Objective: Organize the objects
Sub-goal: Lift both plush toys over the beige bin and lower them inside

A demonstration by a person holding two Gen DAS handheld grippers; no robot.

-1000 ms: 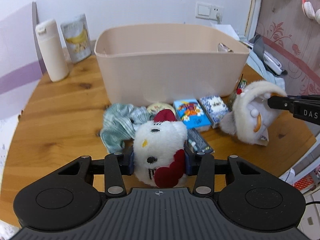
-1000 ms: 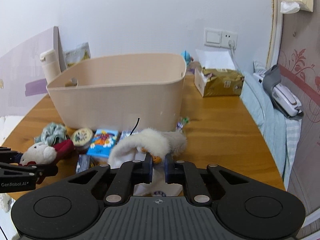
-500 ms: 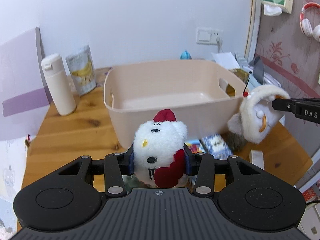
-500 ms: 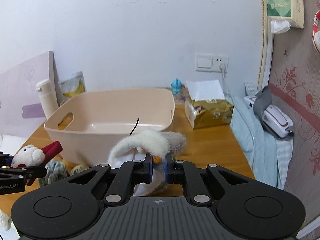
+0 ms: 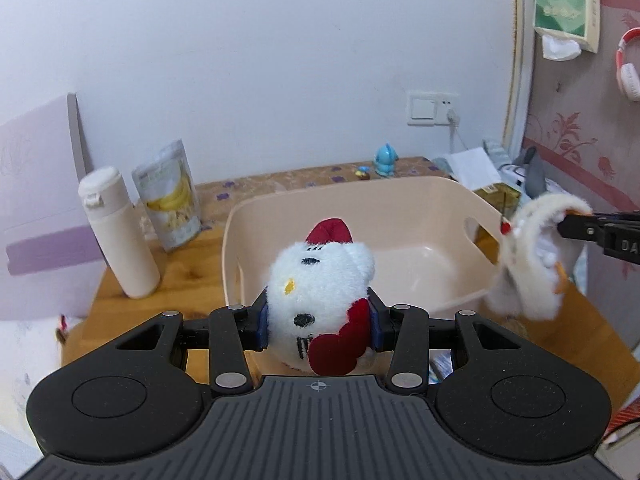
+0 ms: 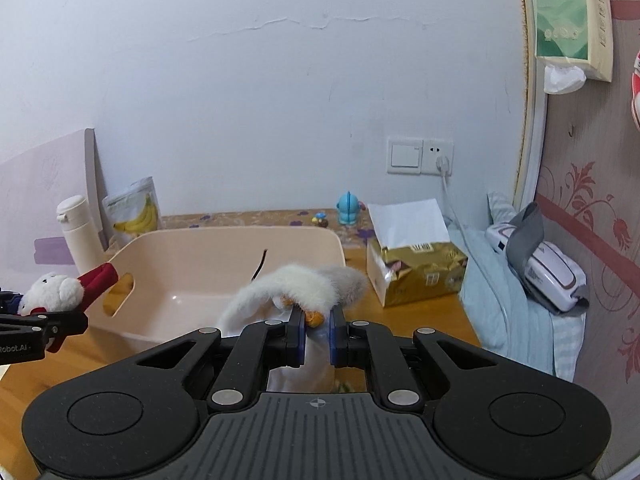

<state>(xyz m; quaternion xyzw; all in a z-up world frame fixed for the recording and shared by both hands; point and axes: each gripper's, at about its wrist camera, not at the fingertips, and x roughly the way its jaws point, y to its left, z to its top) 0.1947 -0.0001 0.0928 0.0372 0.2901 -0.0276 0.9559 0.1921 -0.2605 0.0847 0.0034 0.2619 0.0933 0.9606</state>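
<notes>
Both toys hang in the air on the near side of the empty tub point(image 5: 400, 216), which sits on the bench point(image 5: 132, 308). The left gripper point(image 5: 318, 320) has its fingers clamped on the white cat plush point(image 5: 316, 280), facing the tub's middle. The right gripper point(image 6: 316, 336) pinches the fluffy white toy point(image 6: 296, 284) tight, nearer the tub's right-hand end. Forward and down is the drop for each.

even, soft indoor light, faint shadows; fisheye bends edges, corners vignette dark.
</notes>
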